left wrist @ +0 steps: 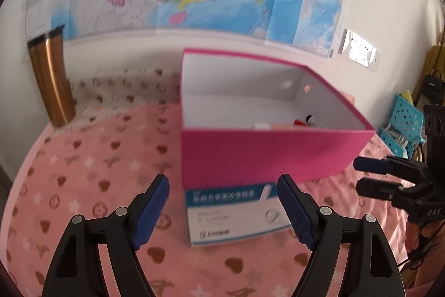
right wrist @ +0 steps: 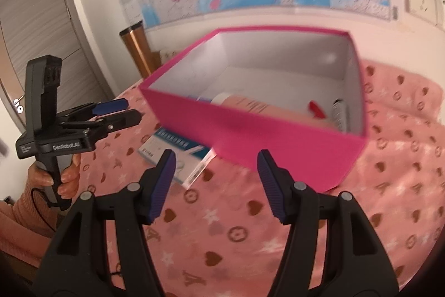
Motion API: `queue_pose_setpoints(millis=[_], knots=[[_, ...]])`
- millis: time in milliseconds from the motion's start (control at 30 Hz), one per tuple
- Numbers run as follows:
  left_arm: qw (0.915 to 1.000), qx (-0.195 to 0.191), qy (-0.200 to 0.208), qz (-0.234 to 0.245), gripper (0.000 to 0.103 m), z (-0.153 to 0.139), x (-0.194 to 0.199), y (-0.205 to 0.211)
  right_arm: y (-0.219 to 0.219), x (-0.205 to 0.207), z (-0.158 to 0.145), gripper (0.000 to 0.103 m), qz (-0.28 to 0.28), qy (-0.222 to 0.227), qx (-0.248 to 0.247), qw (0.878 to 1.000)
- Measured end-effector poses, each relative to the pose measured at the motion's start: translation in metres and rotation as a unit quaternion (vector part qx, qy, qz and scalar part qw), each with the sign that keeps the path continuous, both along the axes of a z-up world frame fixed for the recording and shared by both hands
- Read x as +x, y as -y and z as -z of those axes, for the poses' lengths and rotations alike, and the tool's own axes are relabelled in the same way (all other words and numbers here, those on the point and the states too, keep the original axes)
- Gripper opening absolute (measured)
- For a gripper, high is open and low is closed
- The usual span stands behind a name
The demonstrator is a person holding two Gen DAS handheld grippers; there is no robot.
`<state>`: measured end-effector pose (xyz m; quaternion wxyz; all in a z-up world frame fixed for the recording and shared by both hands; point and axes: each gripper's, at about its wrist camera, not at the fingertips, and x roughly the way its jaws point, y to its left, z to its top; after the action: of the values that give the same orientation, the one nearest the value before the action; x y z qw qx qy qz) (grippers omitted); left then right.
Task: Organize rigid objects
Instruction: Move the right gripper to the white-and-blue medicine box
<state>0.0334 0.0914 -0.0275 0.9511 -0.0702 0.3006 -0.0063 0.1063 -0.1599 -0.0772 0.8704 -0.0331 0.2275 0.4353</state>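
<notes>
The white-and-blue carton (left wrist: 236, 213) is lying flat on the pink blanket (left wrist: 83, 185), touching the front wall of the open pink box (left wrist: 264, 155). The left gripper (left wrist: 224, 209) is hovering over the carton with jaws spread wide, empty. The right gripper (right wrist: 217, 185) is hanging nearby, jaws also parted, holding nothing.

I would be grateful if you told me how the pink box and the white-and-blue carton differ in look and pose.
The pink box is open-topped with white inner walls and holds several items; the white-and-blue carton is closed, printed and lies flat. The pink box is much larger and taller than the low carton. The left gripper is open around the carton, while nothing grips the box. Both rest on the pink blanket, touching or nearly so.
</notes>
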Motion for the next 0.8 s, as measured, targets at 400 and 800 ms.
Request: queue_pose_setpoints(millis=[400, 800], knots=[[0.9987, -0.02, -0.045, 0.013, 0.08, 0.033, 0.003, 0.001, -0.041, 0.005, 0.029, 0.062, -0.033, -0.047, -0.019, 0.998], [0.9963, -0.039, -0.072, 0.027, 0.07, 0.047, 0.008, -0.002, -0.067, 0.025, 0.038, 0.062, -0.037, -0.077, -0.017, 0.996]])
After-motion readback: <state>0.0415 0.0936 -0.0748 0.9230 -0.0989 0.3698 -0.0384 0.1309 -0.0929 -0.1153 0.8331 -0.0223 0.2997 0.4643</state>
